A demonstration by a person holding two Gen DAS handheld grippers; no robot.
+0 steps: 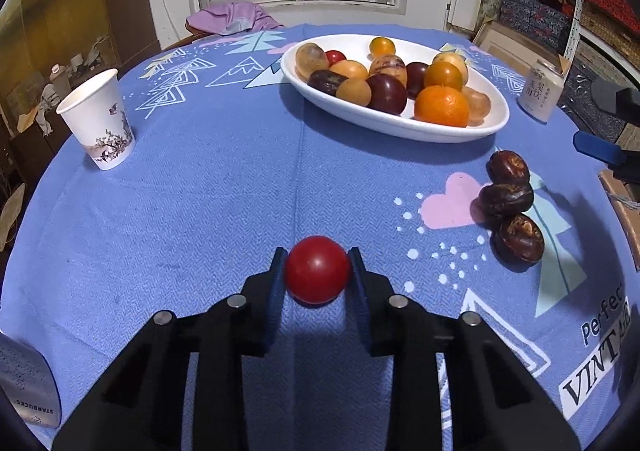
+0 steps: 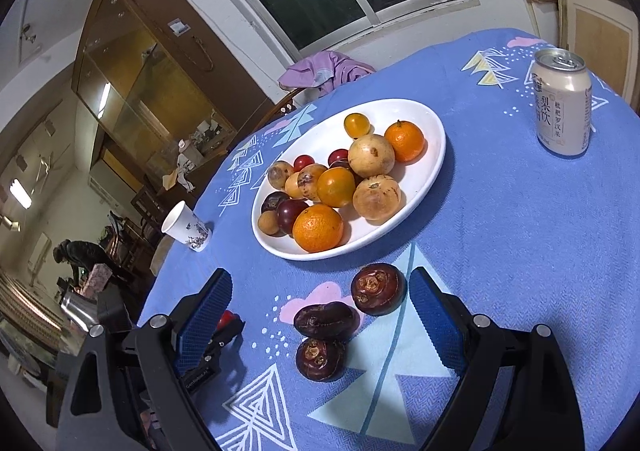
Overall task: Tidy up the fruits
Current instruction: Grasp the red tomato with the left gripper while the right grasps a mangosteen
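The left claw (image 1: 317,257) grips a red cherry tomato (image 1: 317,269) just above the blue-clothed surface (image 1: 224,187). The right claw (image 2: 320,301) hangs released around three water chestnuts (image 2: 325,321). Next, the tomato likely needs carrying to the white fruit dish (image 1: 400,127).

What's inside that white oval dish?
The white dish holds a pile of fruit: two oranges, yellow and red cherry tomatoes, dark plums, pale round fruits and brownish ones. Whatever lies beneath the pile is covered, so I cannot tell.
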